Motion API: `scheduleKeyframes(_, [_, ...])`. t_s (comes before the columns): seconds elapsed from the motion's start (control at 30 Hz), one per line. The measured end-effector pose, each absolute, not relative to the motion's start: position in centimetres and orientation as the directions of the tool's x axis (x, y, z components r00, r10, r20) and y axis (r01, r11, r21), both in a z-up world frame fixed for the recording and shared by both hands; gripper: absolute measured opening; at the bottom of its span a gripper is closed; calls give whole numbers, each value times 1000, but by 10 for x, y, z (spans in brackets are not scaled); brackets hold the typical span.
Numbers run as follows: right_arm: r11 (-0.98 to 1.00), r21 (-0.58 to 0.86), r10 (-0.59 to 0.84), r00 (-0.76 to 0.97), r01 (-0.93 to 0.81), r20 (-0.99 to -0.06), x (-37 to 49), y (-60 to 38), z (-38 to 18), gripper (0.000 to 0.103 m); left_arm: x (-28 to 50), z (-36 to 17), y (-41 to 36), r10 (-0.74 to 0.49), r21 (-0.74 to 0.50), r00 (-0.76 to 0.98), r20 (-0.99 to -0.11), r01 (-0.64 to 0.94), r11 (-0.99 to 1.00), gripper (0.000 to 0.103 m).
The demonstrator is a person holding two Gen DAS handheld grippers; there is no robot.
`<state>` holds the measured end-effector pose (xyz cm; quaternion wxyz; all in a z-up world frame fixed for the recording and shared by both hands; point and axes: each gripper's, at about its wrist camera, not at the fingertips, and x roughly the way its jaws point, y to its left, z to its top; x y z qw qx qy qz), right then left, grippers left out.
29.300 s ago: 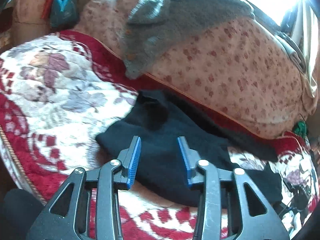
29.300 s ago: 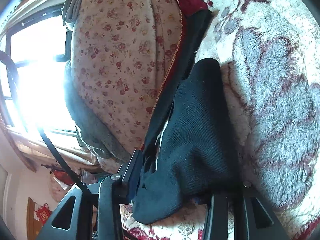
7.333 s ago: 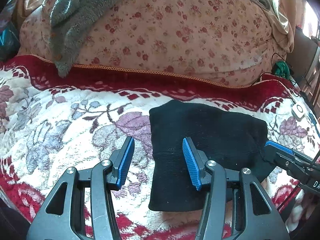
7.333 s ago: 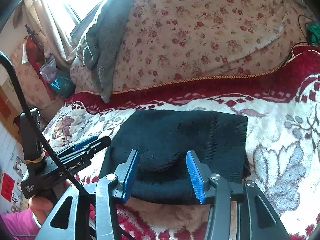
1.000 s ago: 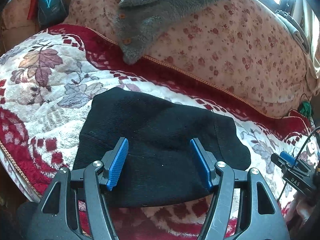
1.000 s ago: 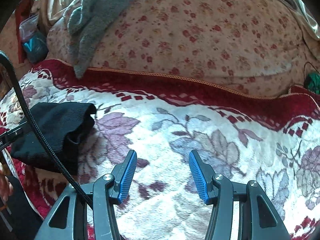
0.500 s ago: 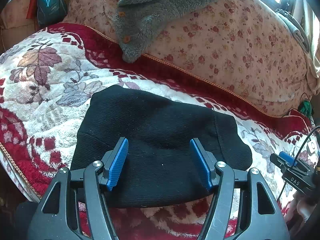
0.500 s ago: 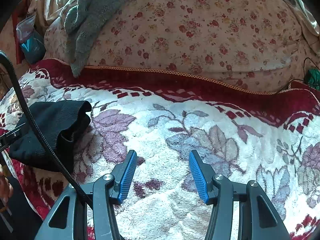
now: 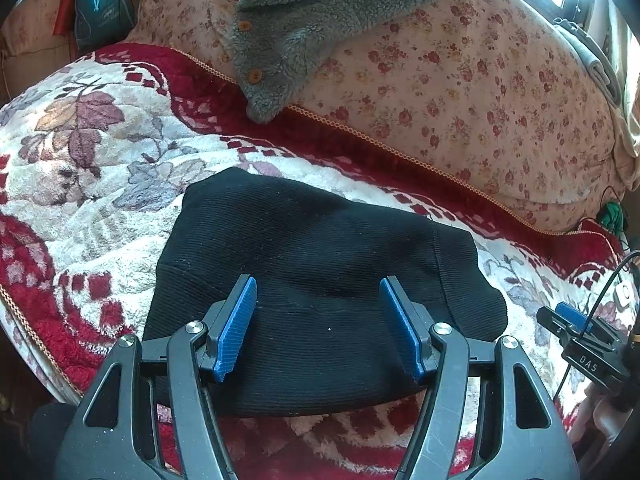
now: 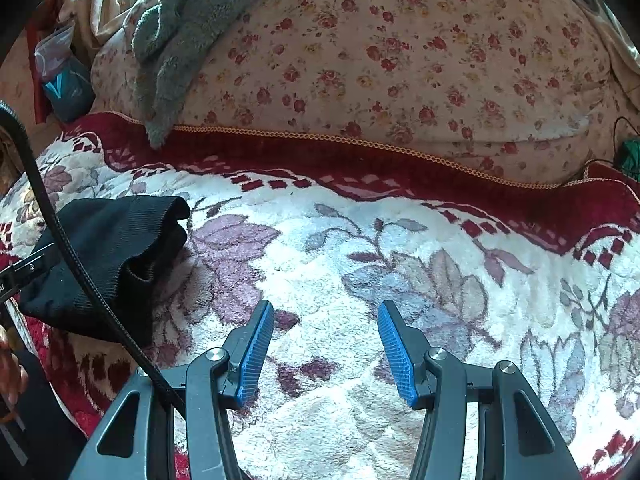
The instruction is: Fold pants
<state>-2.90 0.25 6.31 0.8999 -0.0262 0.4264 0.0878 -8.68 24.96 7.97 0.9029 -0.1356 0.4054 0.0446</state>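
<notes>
Left wrist view. The left gripper (image 9: 318, 326) is hovering over the pants (image 9: 320, 280), jaws standing wide apart, nothing between the pads. The pants are lying as a compact black bundle on the floral blanket (image 9: 100, 184), close to its near edge. Fold looks finished, judging by the tidy outline.

Risk: the bundle is sitting near the blanket's front edge; a careless nudge from the open fingers could be dragging the top layer and undoing the fold, or pushing it off the side. The plush pile underneath is soft and uneven, so the layers could slump.

Around: a flowered cushion (image 9: 460, 92) is rising behind, well apart from the pants, with a grey fleece garment (image 9: 304, 28) draped over it. The right gripper (image 9: 576, 320) is showing at the right margin, near the bundle's right end but apart from it. Nothing is blocking access to the pants from above.

Right wrist view. The right gripper (image 10: 326, 348) is pointing at bare blanket (image 10: 360, 264), jaws apart and empty. The pants (image 10: 108, 256) are lying at the left, well apart from its fingers; the open layered end is facing this way.

Risk: a black cable (image 10: 76, 268) is crossing in front of the pants; if it swings it could be catching the loose end. A green item with a cord (image 10: 630, 158) is sitting far right, out of the way.
</notes>
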Motion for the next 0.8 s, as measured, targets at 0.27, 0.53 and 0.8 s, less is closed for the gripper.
scheduleKeyframes(0.27, [979, 20, 145, 625, -203, -767, -30, 13, 68, 52, -91, 86, 253, 5, -171, 685, -728, -189, 967, 64])
scheduleKeyframes(0.53, [970, 19, 172, 630, -242, -758, -30, 30, 76, 52, -101, 98, 250, 77, -87, 721, -689, -188, 978, 64])
scheduleKeyframes(0.8, [956, 19, 211, 643, -291, -736, -32, 51, 87, 52, -113, 108, 249, 137, -8, 756, -640, -185, 983, 64])
